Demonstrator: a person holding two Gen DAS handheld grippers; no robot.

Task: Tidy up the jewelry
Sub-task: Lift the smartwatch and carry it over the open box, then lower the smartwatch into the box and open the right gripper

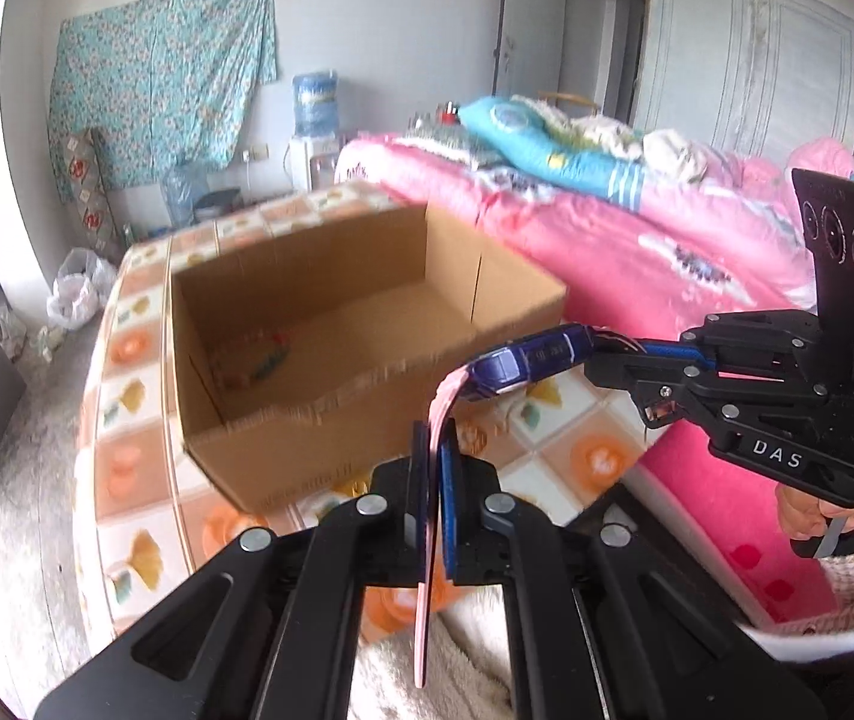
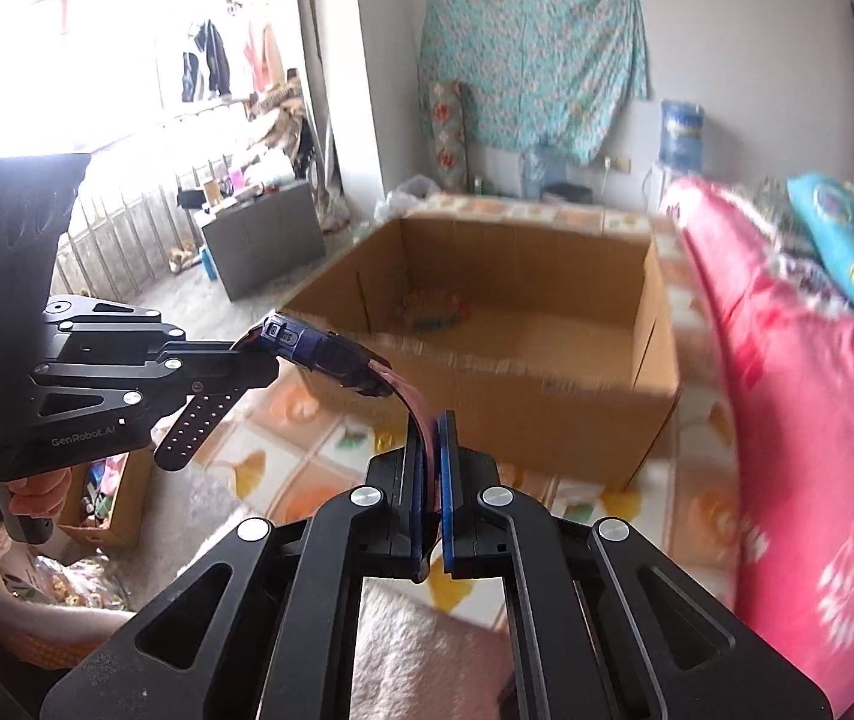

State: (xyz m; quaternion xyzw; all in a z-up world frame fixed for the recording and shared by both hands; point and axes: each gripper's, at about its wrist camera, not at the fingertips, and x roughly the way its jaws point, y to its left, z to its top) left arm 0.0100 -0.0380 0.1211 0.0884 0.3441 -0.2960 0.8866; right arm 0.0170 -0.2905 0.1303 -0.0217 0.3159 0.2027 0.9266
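Both black two-finger grippers hold one wristwatch between them, above the near edge of a surface covered in a cloth with orange and white flower squares (image 1: 126, 468). The left gripper (image 1: 434, 468) is pressed together on one end of the watch's pink-backed strap (image 1: 427, 588), whose free tail hangs down between the finger arms. The right gripper (image 1: 598, 354) is likewise pressed together, pinching the other strap end just beside the dark blue rectangular watch case (image 1: 523, 360). In the right wrist view the same watch (image 2: 330, 354) spans from the left gripper (image 2: 258, 354) at the left to the right gripper (image 2: 436, 480) at bottom centre; a black perforated strap tail (image 2: 198, 426) hangs below the left gripper. A hand (image 2: 36, 501) grips the left gripper's handle. Behind the watch an open brown cardboard box (image 1: 282, 438) stands on the patterned cloth; a small multicoloured item (image 2: 433, 309), too blurred to identify, lies on its floor near the far left corner. A bed with pink bedding (image 1: 607, 240) lies beside the surface's right edge.
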